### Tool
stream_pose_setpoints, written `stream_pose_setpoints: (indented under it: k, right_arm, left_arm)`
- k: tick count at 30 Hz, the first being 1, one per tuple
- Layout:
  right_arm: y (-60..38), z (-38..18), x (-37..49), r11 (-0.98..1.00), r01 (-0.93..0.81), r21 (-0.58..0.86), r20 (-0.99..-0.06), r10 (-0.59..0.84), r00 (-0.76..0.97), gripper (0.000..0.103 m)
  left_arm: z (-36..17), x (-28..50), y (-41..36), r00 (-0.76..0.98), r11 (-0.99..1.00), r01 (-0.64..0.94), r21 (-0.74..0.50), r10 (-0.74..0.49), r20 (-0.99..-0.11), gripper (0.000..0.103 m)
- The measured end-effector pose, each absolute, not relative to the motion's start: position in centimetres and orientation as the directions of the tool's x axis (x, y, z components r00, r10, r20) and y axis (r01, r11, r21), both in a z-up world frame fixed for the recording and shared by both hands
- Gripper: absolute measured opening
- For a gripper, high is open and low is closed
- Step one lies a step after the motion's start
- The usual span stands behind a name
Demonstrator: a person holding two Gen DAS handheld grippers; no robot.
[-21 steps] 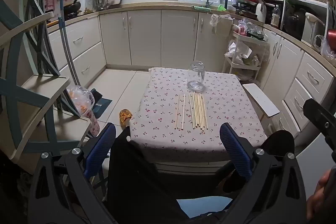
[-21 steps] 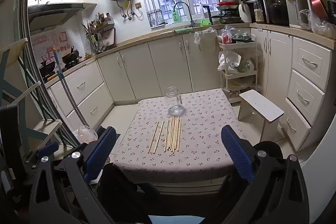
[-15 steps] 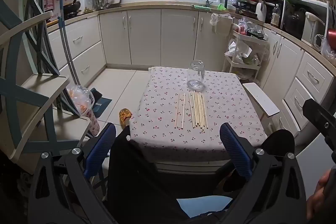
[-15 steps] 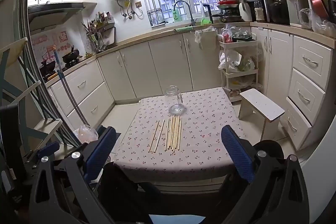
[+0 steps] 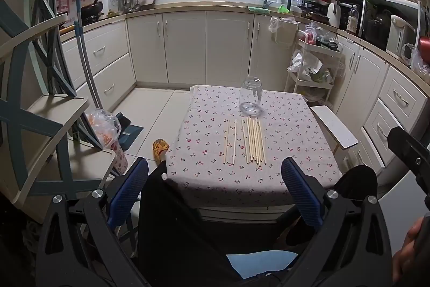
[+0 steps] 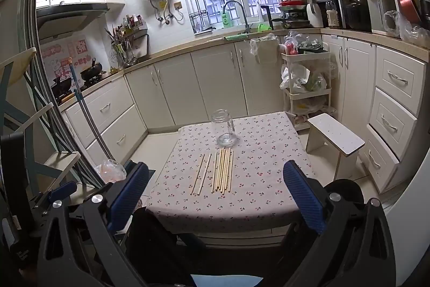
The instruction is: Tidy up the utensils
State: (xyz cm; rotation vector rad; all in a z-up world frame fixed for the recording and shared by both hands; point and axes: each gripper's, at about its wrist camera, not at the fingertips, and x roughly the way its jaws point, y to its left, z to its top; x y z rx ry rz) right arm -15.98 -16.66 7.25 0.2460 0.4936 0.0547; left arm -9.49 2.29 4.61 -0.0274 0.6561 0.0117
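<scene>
Several wooden chopsticks (image 5: 250, 140) (image 6: 220, 172) lie side by side on a small table with a cherry-print cloth (image 5: 295, 131) (image 6: 263, 152). Two of them sit slightly apart on the left of the row. An empty clear glass jar (image 5: 250, 99) (image 6: 224, 129) stands upright just beyond their far ends. My left gripper (image 5: 215, 190) hangs open short of the table's near edge, nothing between its blue pads. My right gripper (image 6: 215, 195) is likewise open and empty, also short of the table.
A white stool (image 5: 334, 129) (image 6: 336, 136) stands right of the table, a white trolley (image 6: 306, 88) behind it. Cabinets line the back and right. A shelf frame (image 5: 40, 109) and a mop handle (image 5: 86, 66) are at left. Dark-clothed legs and a slipper (image 5: 160, 147) are below.
</scene>
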Motion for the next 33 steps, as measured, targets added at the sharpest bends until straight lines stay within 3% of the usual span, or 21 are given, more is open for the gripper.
stream_pose_setpoints:
  k: [13,19,25,33]
  right_arm:
    - [-16.0,6.7,-15.6,0.97,0.005,0.243,-0.467,0.112,0.877,0.096]
    - [-15.5,4.9,-14.4,0.974,0.005,0.224,-0.522,0.116,0.845,0.096]
    - [-16.2,2.2,-10.2,0.978,0.007,0.21,-0.664,0.138,0.735,0.096]
    - [-16.6,-3.2,-2.8,0.967,-0.033,0.254,-0.674,0.202,0.711,0.096]
  left_arm:
    - [4.1,-9.5,2.0,0.79,1.0,-0.01,-0.025,-0.008,-0.614,0.095]
    - [3.1,-8.4,1.9,0.773,1.0,-0.014,-0.02,-0.002,-0.635,0.095]
    - [0.5,-4.8,2.3,0.726,1.0,-0.01,-0.025,-0.01,-0.688,0.095]
    - [-4.6,1.4,3.2,0.64,0.999,-0.03,-0.028,-0.002,-0.768,0.095]
